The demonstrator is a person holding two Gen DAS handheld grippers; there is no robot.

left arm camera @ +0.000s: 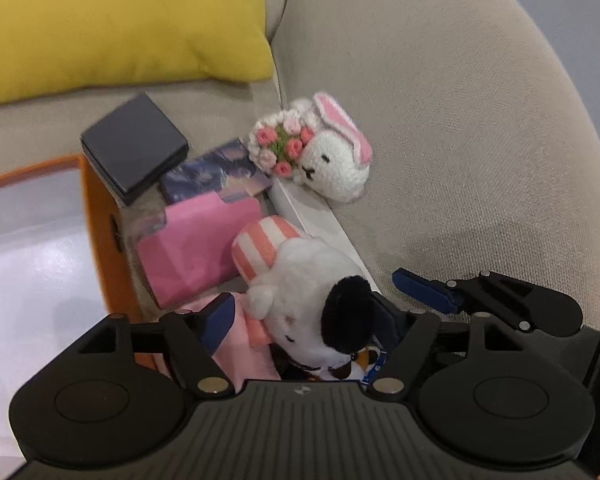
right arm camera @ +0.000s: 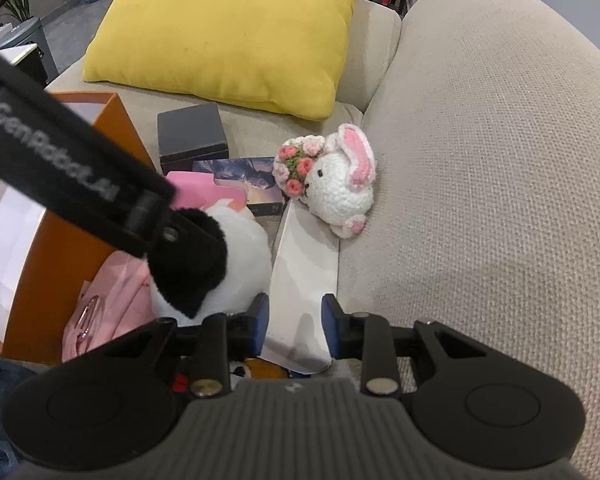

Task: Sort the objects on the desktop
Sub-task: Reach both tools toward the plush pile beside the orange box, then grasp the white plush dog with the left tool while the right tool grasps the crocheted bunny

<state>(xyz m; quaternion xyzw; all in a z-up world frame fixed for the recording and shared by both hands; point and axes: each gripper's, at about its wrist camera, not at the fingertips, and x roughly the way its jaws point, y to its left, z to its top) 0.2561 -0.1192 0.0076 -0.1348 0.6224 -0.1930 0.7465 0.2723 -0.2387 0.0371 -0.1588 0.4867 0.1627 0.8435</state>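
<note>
From your left wrist view, your left claw (left arm camera: 304, 312) is spread wide and released, straddling the black-eared white plush (left arm camera: 312, 312), which lies on the sofa (left arm camera: 460, 120) beside the orange box (left arm camera: 100, 232), touching neither pad. The crochet bunny (left arm camera: 324, 152) rests against the sofa arm beyond.

From your right wrist view, your right claw (right arm camera: 296, 324) is clenched on the white paper (right arm camera: 304, 276), pads pressing its edges, just right of the plush.
</note>
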